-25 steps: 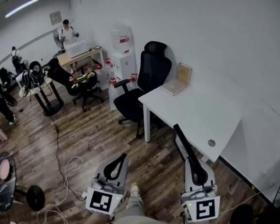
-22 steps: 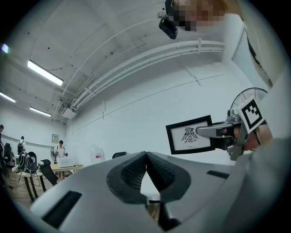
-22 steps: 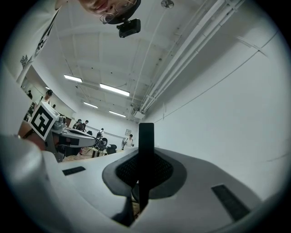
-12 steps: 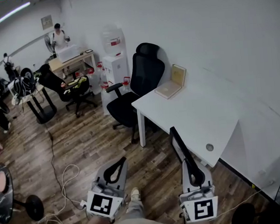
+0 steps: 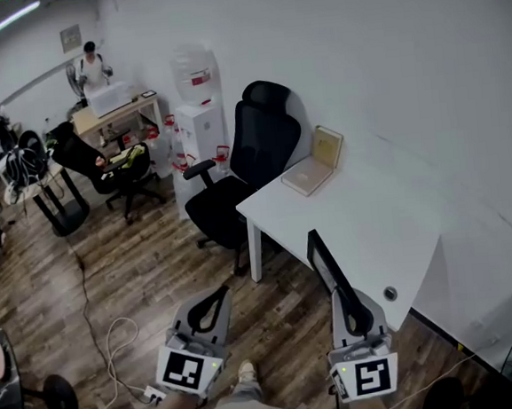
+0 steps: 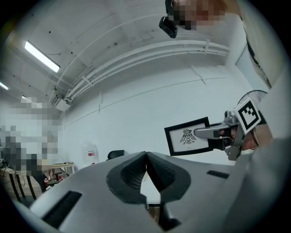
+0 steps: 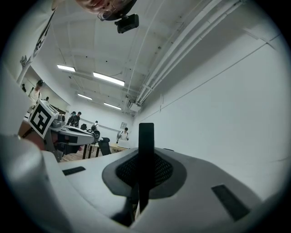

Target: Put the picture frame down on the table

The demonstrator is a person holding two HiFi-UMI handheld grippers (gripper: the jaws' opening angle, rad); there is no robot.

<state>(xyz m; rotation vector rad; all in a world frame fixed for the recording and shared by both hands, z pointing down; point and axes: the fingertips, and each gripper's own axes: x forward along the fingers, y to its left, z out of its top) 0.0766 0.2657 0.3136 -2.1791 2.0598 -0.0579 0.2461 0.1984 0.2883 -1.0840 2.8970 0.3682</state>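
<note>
The picture frame (image 5: 325, 261) is black-edged and shows edge-on in the head view, sticking up from my right gripper (image 5: 351, 305), which is shut on it. It hangs just off the near corner of the white table (image 5: 374, 224). In the left gripper view the picture frame (image 6: 188, 137) faces me, a white sheet with a dark bird print. Between the pads in the right gripper view the picture frame (image 7: 146, 150) is a thin black strip. My left gripper (image 5: 212, 297) is shut on nothing, low over the wooden floor.
A tan book and a leaning board (image 5: 316, 162) lie at the table's far corner. A cable hole (image 5: 389, 293) is near the front edge. A black office chair (image 5: 246, 171) stands left of the table, a water dispenser (image 5: 197, 115) behind it. Cables (image 5: 108, 346) lie on the floor.
The whole view has shifted left and the table now sits closer beneath me. Both grippers keep their pose, the right one still holding the frame.
</note>
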